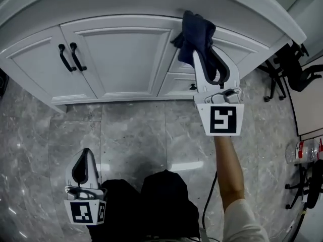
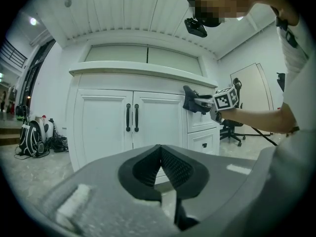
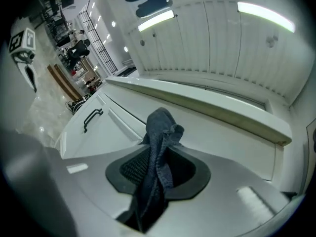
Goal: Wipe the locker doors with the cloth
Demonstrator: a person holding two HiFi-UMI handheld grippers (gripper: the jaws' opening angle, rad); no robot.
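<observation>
right gripper [image 3: 157, 168]: fingers [image 3: 131, 169] clamp cloth [image 3: 161, 132], lengthwise, tip at cabinet [image 1: 121, 54] | left gripper [image 2: 160, 152]: closed, empty

Dark blue cloth [image 1: 196, 30]: soft woven fabric, matt. Locker doors [image 1: 121, 59]: smooth white painted panels with a satin sheen; handles [image 1: 70, 57] matt black. Floor [image 1: 141, 135]: glossy grey marble-look tile.

Bright, even lighting; fisheye-warped edges

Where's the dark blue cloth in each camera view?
Head view: the dark blue cloth is top, right of centre, against the white cabinet.
Left gripper view: cloth small, right of centre.
Right gripper view: cloth centre, clamped between the jaws.
Shared: two black door handles, left of the cloth.
</observation>
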